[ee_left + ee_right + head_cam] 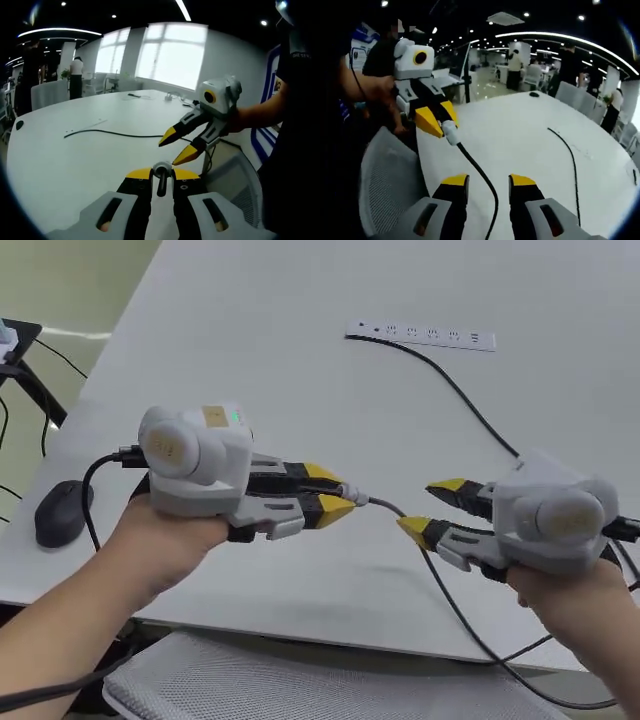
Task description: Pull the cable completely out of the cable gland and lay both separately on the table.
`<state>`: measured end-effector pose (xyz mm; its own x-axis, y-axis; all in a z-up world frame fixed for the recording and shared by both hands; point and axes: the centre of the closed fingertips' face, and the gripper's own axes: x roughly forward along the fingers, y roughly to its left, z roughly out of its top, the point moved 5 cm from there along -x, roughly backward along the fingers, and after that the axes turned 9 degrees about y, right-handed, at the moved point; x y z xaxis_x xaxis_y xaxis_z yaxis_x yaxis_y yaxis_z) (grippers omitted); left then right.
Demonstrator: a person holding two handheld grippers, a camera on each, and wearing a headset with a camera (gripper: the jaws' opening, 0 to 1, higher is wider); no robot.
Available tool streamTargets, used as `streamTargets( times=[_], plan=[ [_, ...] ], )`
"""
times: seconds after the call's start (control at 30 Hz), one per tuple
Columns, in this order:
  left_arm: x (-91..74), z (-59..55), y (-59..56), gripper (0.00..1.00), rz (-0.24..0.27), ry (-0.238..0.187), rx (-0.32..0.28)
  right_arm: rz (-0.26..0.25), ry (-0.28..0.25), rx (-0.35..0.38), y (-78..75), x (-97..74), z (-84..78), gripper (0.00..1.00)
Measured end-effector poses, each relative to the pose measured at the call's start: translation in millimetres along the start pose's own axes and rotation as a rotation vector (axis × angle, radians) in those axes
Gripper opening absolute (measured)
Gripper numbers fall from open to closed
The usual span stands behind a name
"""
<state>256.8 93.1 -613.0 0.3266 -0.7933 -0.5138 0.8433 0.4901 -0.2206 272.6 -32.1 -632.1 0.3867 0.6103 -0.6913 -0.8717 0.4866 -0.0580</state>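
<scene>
So, closest in, a grey mesh chair is peeking out from under the near edge of the white surface. Just above that edge the left hand is holding the left claw, which is pointing to the right. Its yellow-tipped jaws are pressing in on the cable gland, a small pale grey piece poking out past the tips. In the left gripper view the gland is sitting right between the two jaws.

The black cable is coming out of the gland's free end, so it isn't pulled out yet. From there it's running right and down, dropping off past the near edge of the surface.

The right hand is holding the right claw facing the left one, with its tips near the gland but apart from it. Its jaws are spread. In the right gripper view the cable is passing through the gap between them, closer to the left jaw, and nothing is gripping it.

Further out, a dark mouse is lying near the surface's left edge. Way across on the far side, a white power strip is lying flat, with its black cord curving back toward the right claw. Beyond that, in the gripper views, a few people are standing around the office.
</scene>
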Motion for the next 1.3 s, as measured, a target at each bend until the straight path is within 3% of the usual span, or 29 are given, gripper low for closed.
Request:
streamTargets(
  times=[0.17, 0.57, 1.3],
  plan=[
    [-0.9, 0.4, 0.0, 0.15, -0.001, 0.0, 0.001, 0.012, 0.032, -0.161, 15.9, 8.2, 14.4, 0.25],
    [-2.4, -0.7, -0.2, 0.15, -0.002, 0.0, -0.001, 0.032, 0.046, -0.251, 28.9, 22.5, 20.1, 0.14],
    [-2.3, -4.1, -5.1, 0.15, -0.014, 0.007, 0.003, 0.056, 0.029, -0.247, 35.7, 25.3, 20.0, 0.01]
  ],
)
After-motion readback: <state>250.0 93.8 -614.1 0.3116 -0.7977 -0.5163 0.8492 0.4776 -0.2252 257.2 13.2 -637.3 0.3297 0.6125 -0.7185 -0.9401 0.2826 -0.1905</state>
